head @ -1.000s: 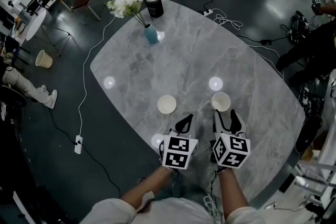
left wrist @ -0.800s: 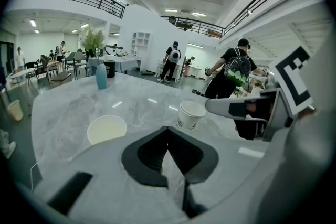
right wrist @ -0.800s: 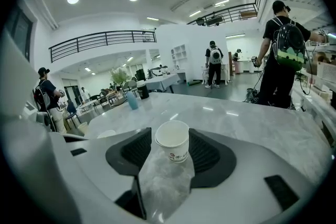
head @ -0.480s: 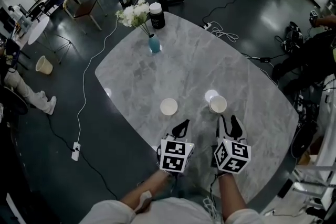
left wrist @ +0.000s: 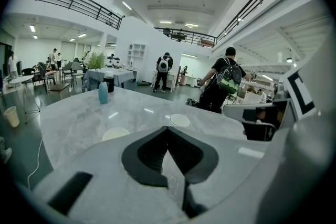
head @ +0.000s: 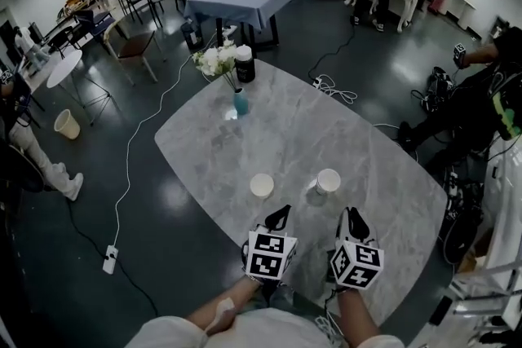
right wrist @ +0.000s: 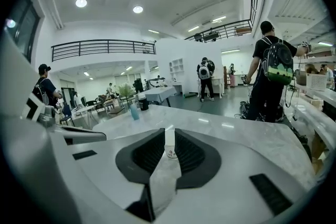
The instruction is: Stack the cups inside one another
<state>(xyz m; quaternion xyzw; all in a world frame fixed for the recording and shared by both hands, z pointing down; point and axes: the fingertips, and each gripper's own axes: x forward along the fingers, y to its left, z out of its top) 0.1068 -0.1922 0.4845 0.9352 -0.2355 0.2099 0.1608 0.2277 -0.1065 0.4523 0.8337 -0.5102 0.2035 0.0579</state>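
Two pale paper cups stand apart and upright on the grey marble table (head: 342, 134): the left cup (head: 262, 185) and the right cup (head: 328, 180). Both grippers hang near the table's front edge, short of the cups. My left gripper (head: 278, 216) is shut and empty; in its own view both cups lie ahead, the left cup (left wrist: 115, 134) and the right cup (left wrist: 180, 120). My right gripper (head: 351, 215) has just been closing to a narrow slit. Nothing is between its jaws; the right cup (right wrist: 169, 145) shows through the slit, farther off.
A blue vase of white flowers (head: 240, 100) and a dark jar (head: 244, 65) stand at the table's far end, with a white cable (head: 330, 88) near the far edge. People stand and sit around the room beyond the table.
Both grippers have drawn back from the cups toward me and risen. The right gripper's jaws, wide beside the right cup before, have narrowed to a slit. The cups stay put.
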